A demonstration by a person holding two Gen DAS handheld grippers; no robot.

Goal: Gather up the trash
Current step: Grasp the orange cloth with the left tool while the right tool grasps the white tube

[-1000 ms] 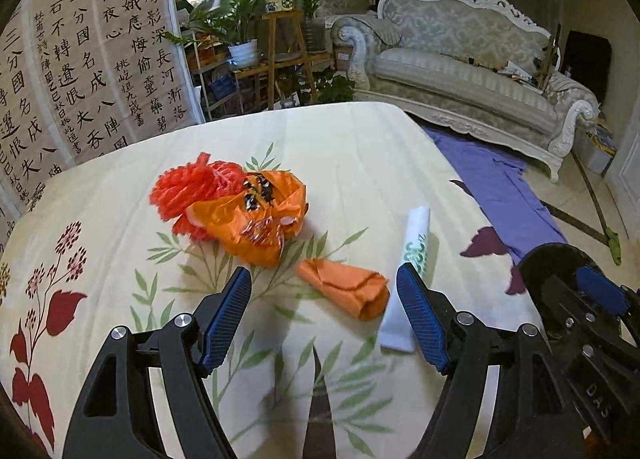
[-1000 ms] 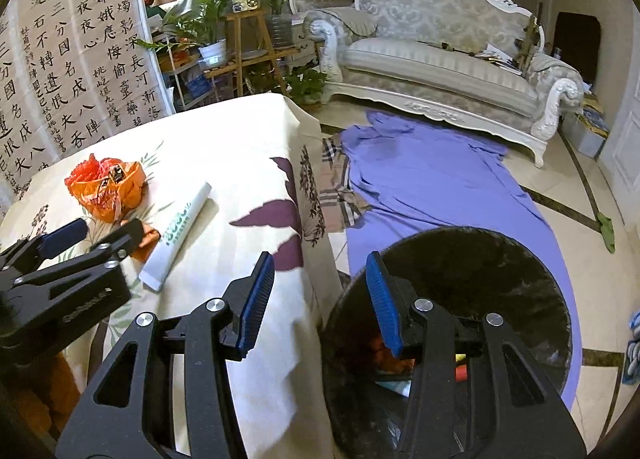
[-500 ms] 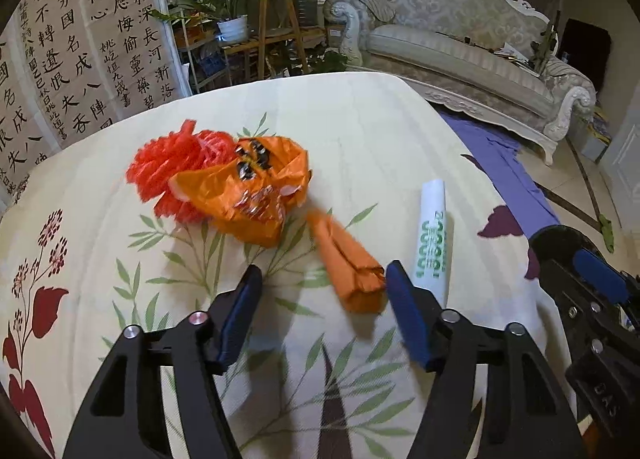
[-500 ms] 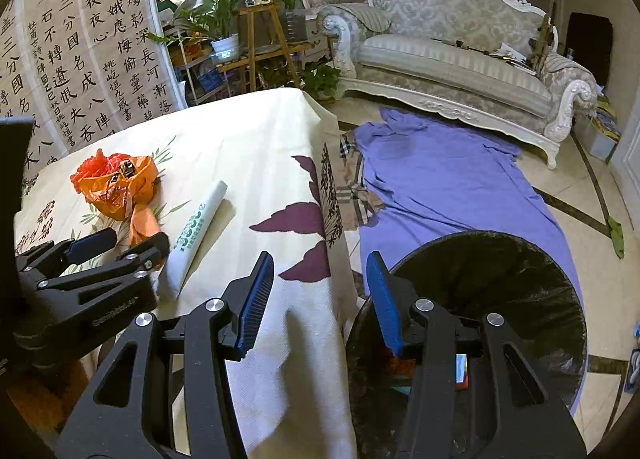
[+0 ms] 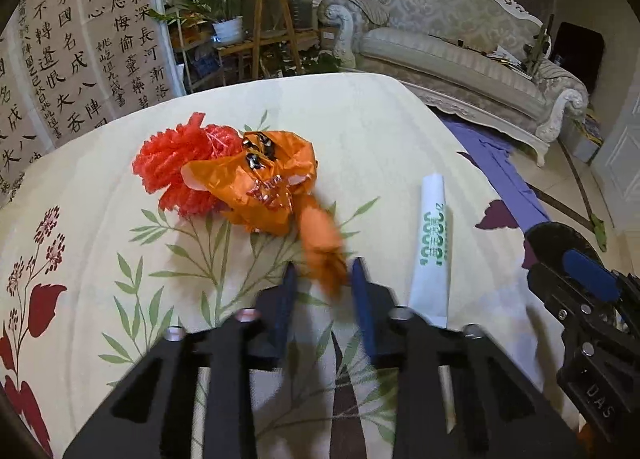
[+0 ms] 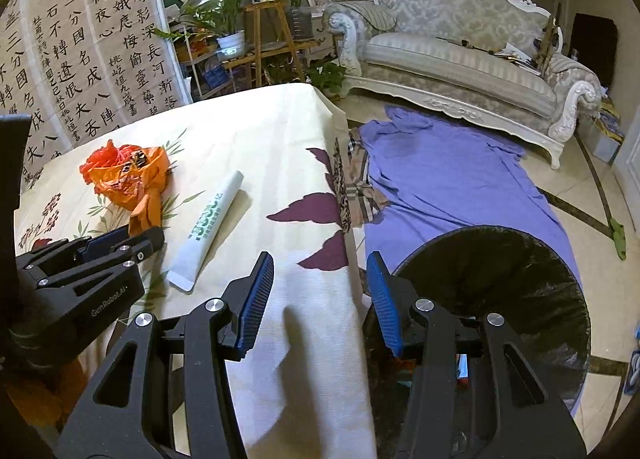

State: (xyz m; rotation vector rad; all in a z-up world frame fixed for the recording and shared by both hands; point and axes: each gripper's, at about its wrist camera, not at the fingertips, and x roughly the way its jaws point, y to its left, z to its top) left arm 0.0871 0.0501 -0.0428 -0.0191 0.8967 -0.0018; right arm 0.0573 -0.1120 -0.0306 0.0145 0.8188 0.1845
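On the flowered tablecloth [image 5: 360, 131] my left gripper [image 5: 323, 277] is closing its jaws around a small orange wrapper scrap [image 5: 320, 239], which stands tilted between the pads and fills the gap. Behind it lies a crumpled orange bag [image 5: 264, 187] tangled with red netting [image 5: 176, 167]. A white tube with green print [image 5: 434, 243] lies to the right. My right gripper [image 6: 320, 299] hangs open and empty over the table's right edge, beside a black-lined trash bin [image 6: 500, 279] on the floor. In the right wrist view the left gripper [image 6: 132, 237] sits by the scrap [image 6: 144, 215] and the tube [image 6: 212, 219].
A purple cloth [image 6: 440, 179] covers the floor between the table and an ornate sofa [image 6: 460, 59]. A calligraphy screen [image 5: 80, 39] and a plant stand [image 5: 272, 27] stand beyond the table's far edge. The bin holds some rubbish at its bottom.
The left gripper came forward over the orange scrap and its jaws narrowed from wide open to close around it; the scrap's near end swung left. The right gripper stayed put.
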